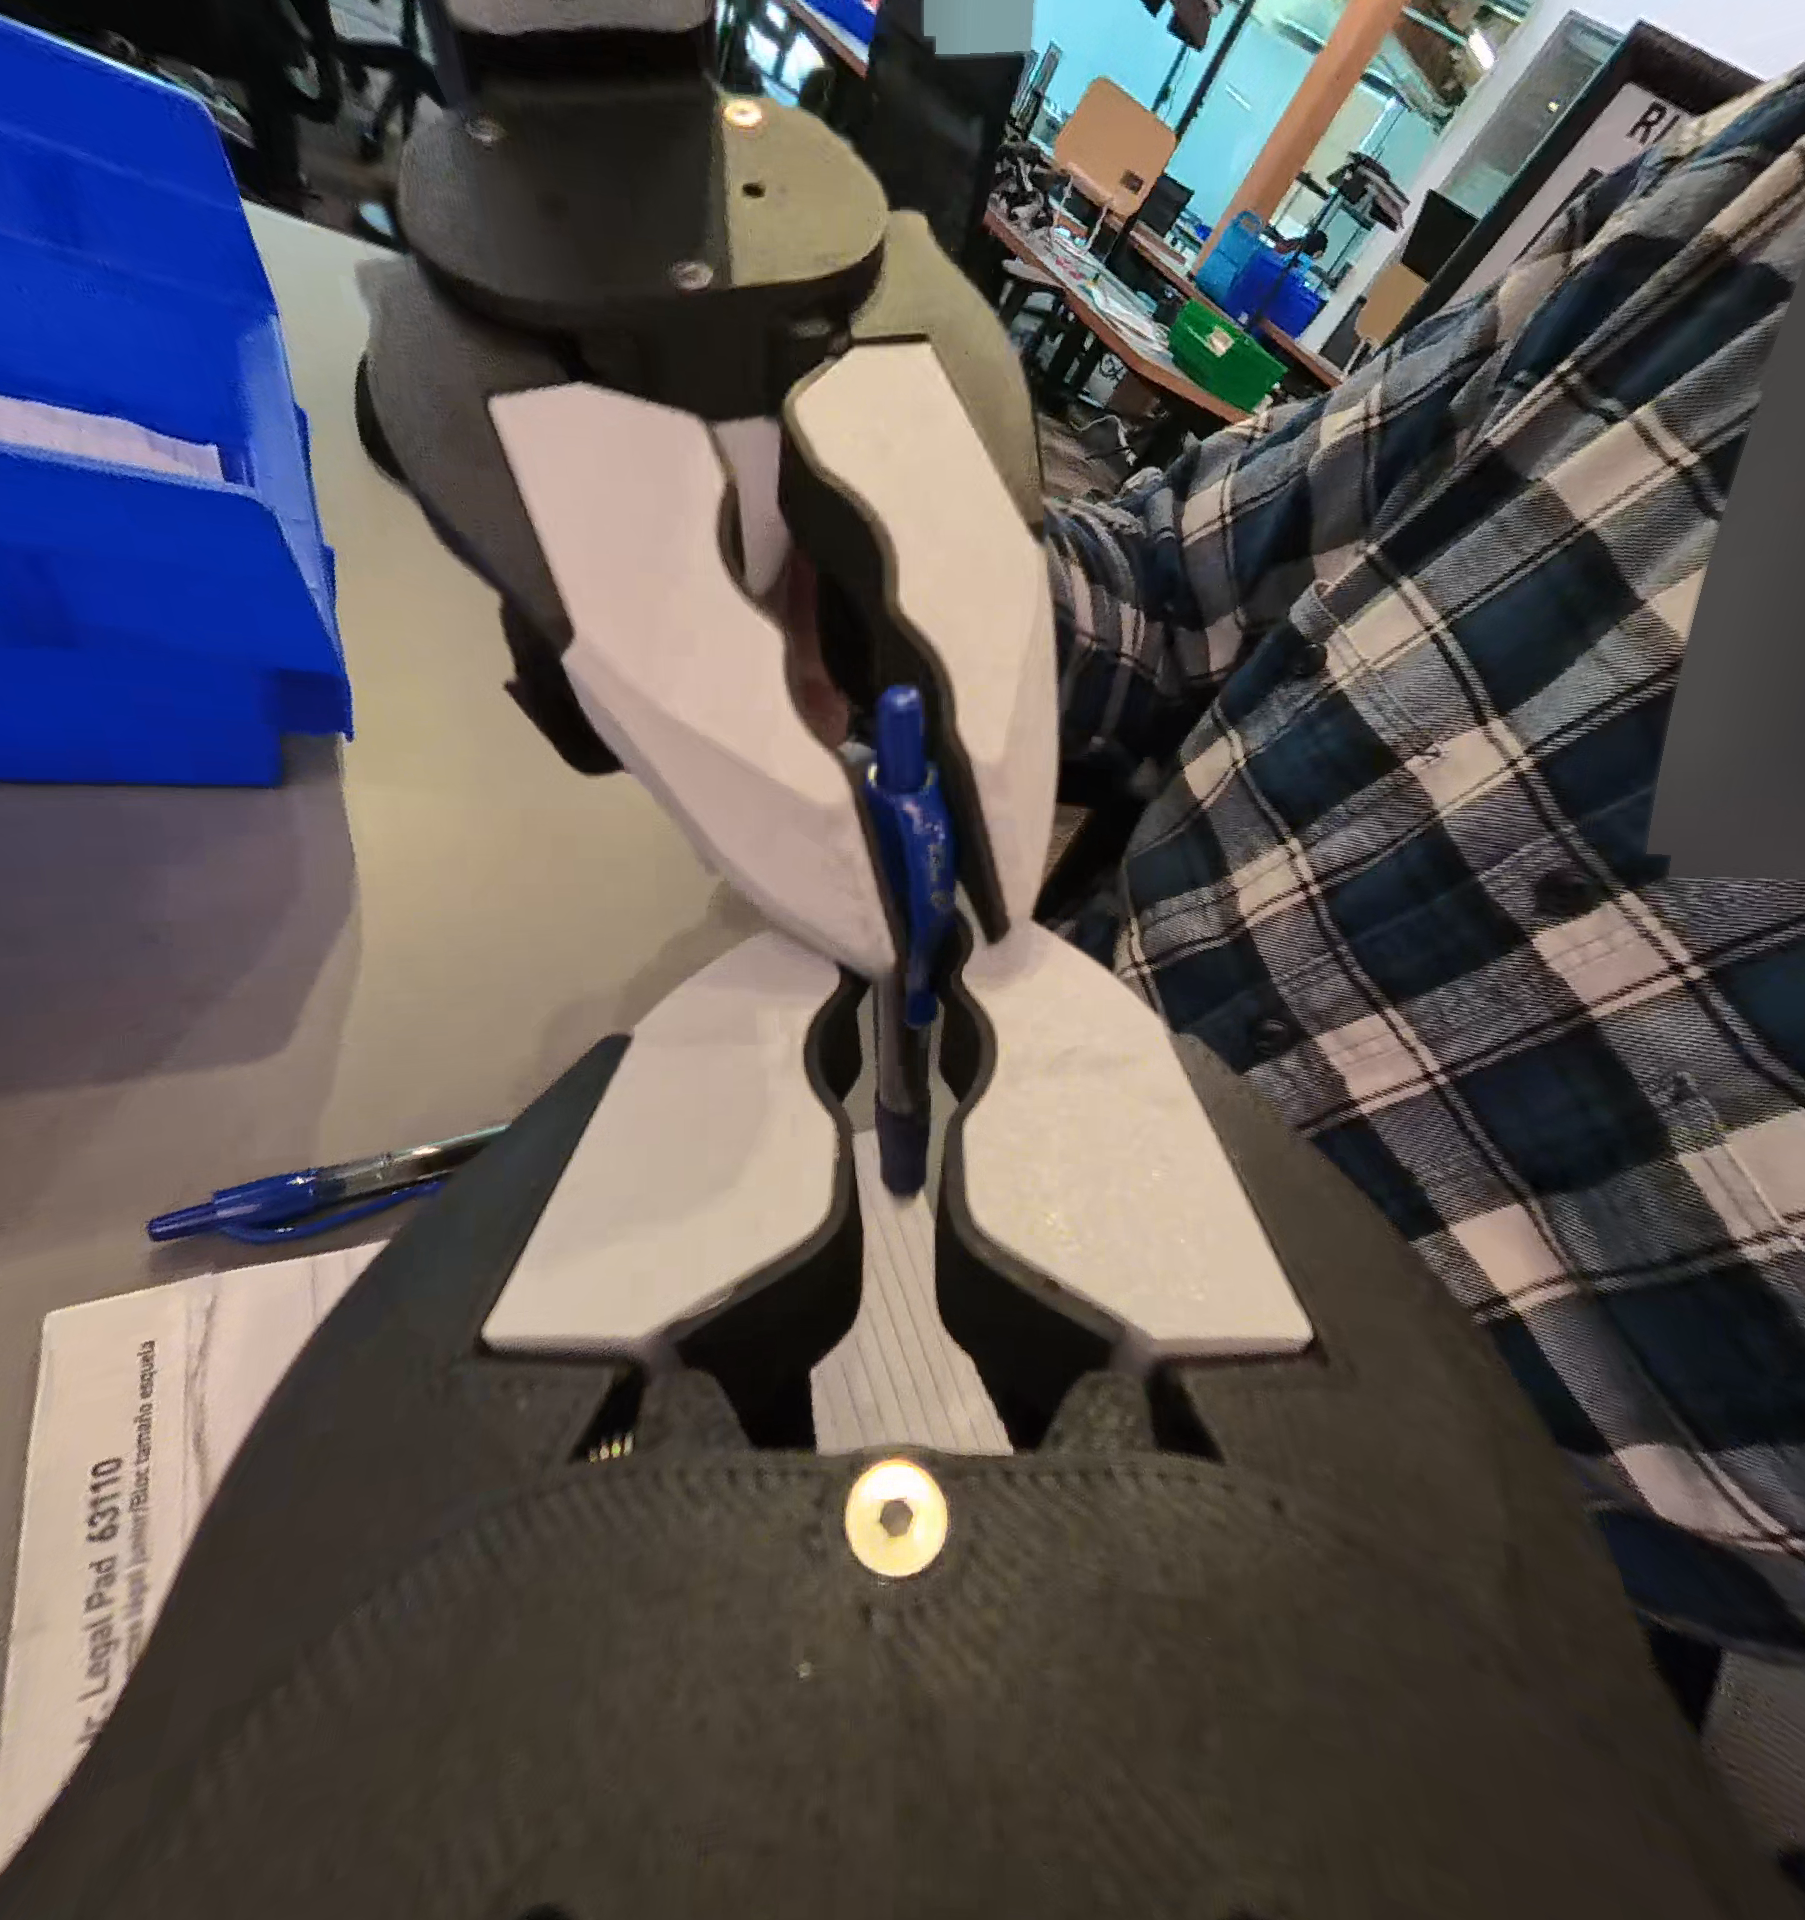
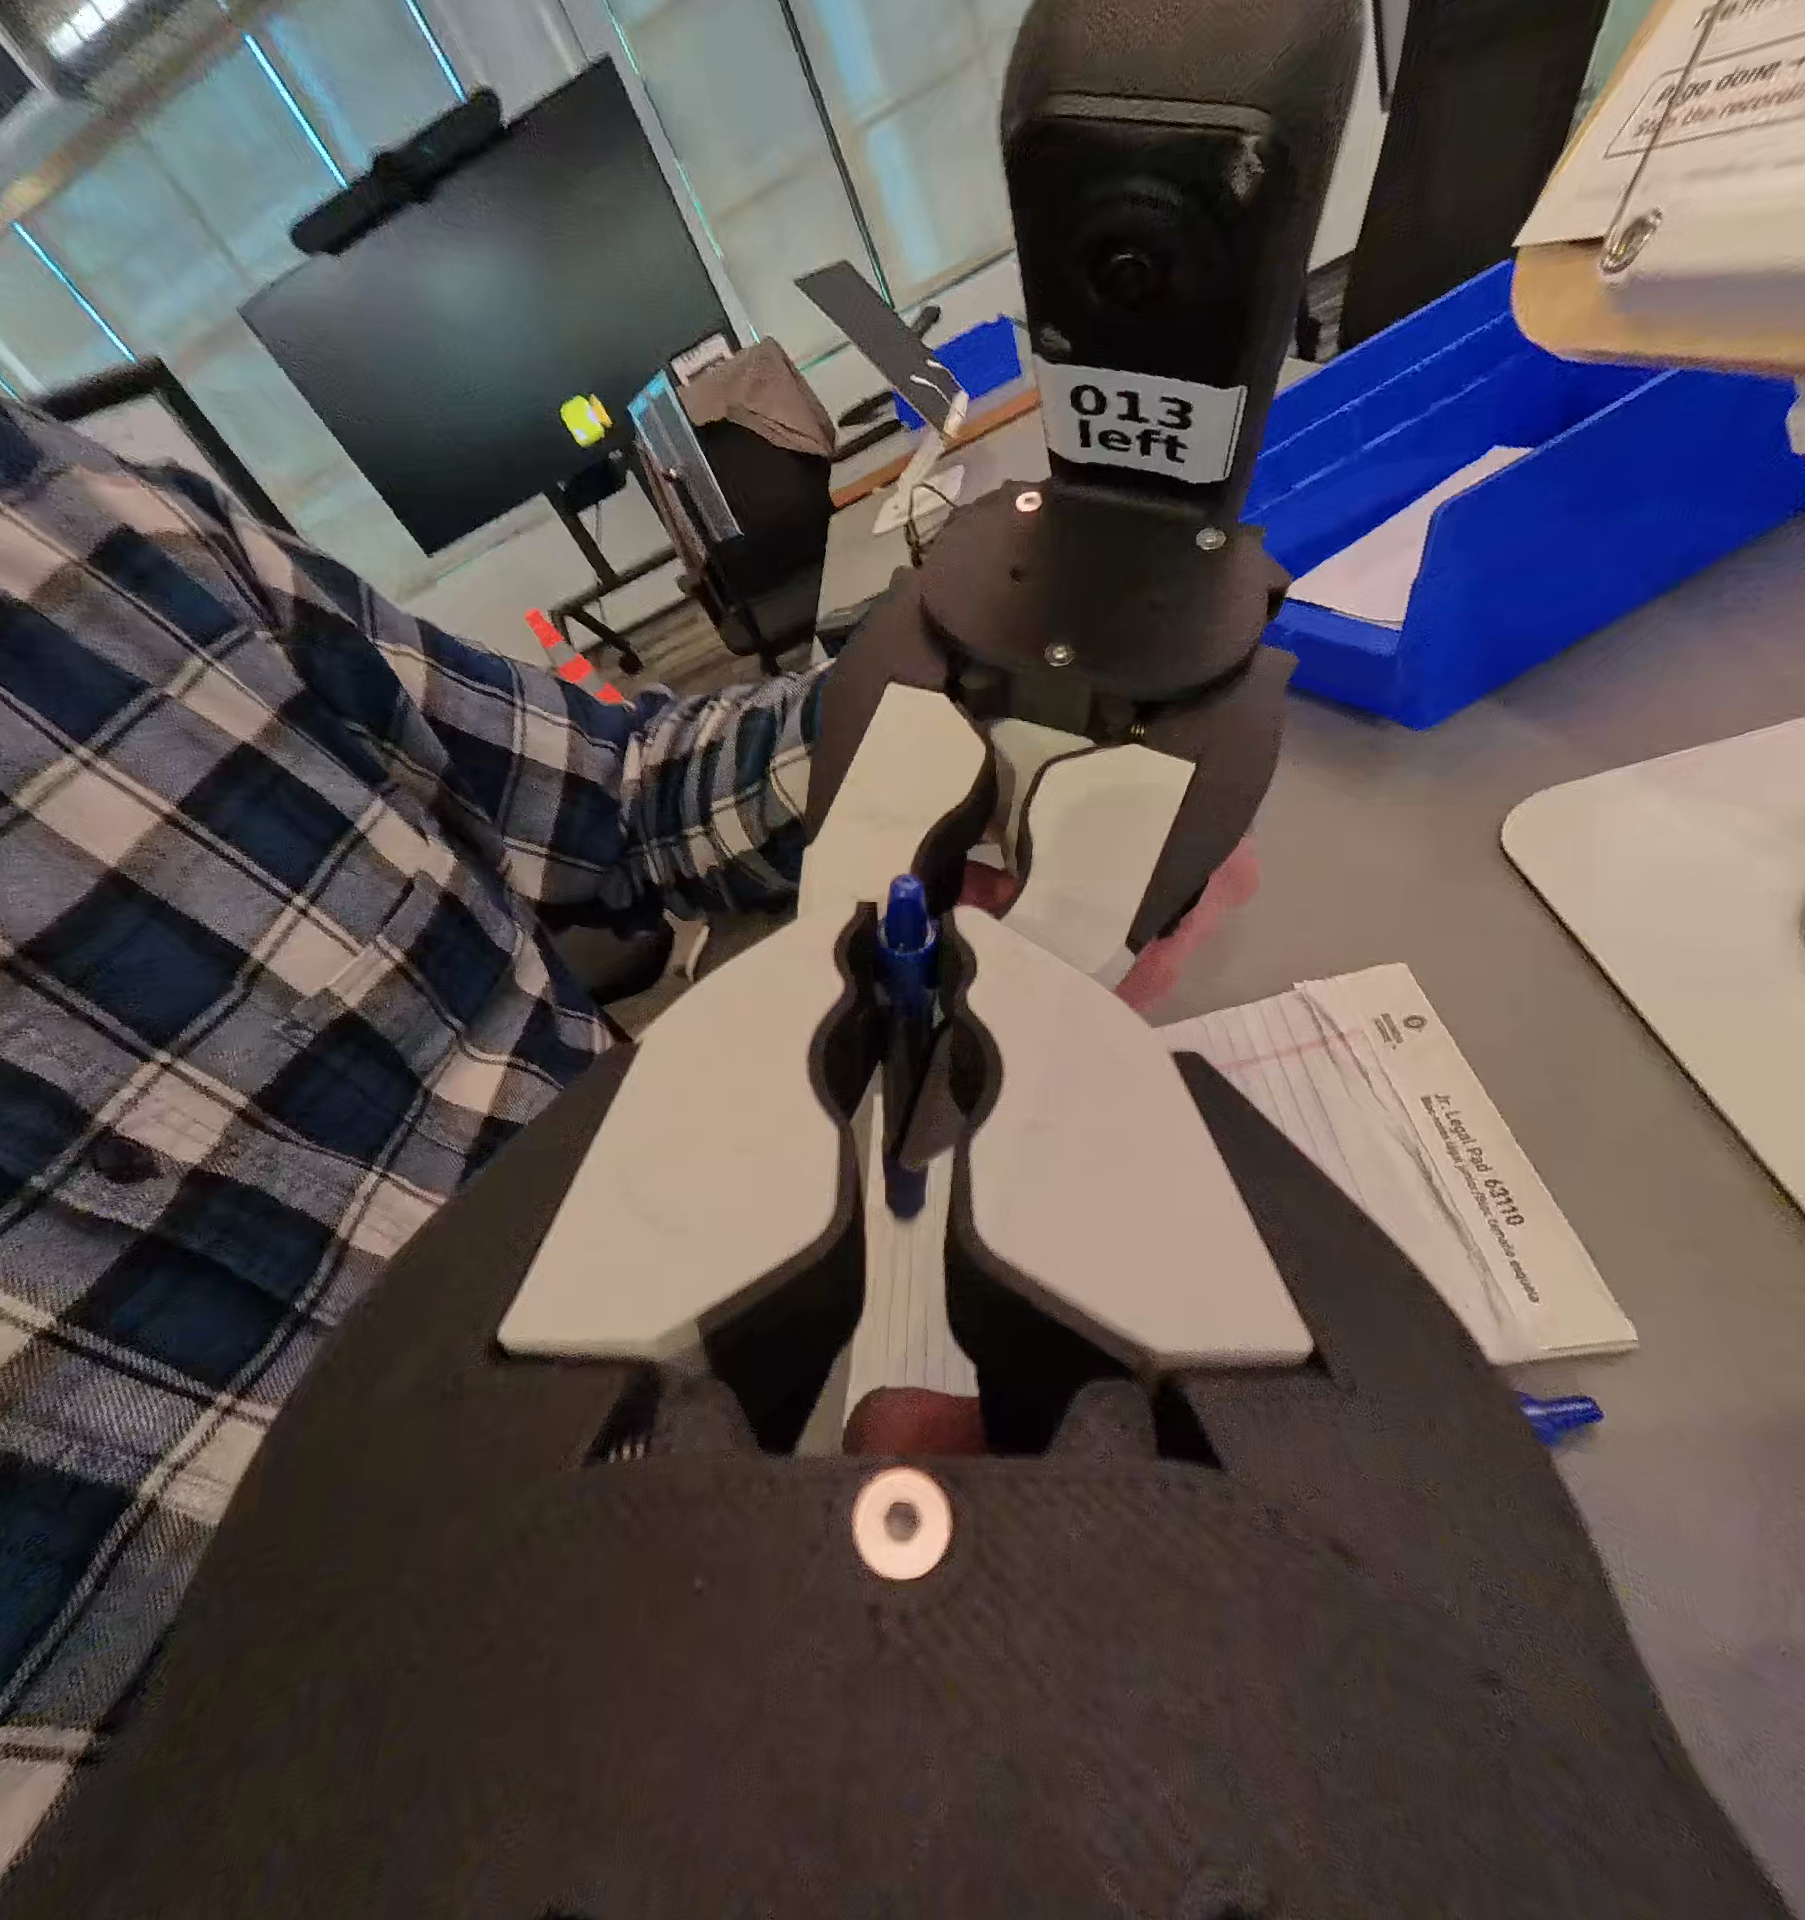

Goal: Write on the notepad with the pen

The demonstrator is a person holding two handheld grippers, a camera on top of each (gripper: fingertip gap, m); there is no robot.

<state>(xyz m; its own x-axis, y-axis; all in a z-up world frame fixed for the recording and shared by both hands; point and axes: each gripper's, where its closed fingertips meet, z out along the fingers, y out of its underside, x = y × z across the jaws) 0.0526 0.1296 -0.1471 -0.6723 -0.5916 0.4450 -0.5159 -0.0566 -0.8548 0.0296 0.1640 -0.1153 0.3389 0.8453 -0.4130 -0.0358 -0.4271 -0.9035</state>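
Both claws are meeting over the notepad, each closed to a narrow slot around the same blue retractable pen (image 1: pixel 913 904). In the left wrist view, the left claw (image 1: pixel 903 997) is gripping the pen's lower barrel, its pads pressing on either side, while the right claw (image 1: pixel 929 831), coming in from the opposite side, is clamping the upper part at the clip, with the blue plunger sticking out above. The right wrist view is showing the same hold from the other side: the right claw (image 2: pixel 903 997) is pinching the pen (image 2: pixel 906 997) upright, tip pointing down towards the lined notepad (image 2: pixel 1397 1132), which is lying flat on the grey tabletop (image 2: pixel 1500 831). A second blue pen (image 1: pixel 295 1195) is lying on the tabletop just beyond the notepad's (image 1: pixel 119 1455) top edge. A blue plastic bin (image 1: pixel 98 468) is sitting farther back. A person's plaid sleeve (image 1: pixel 1500 831) is filling the side.
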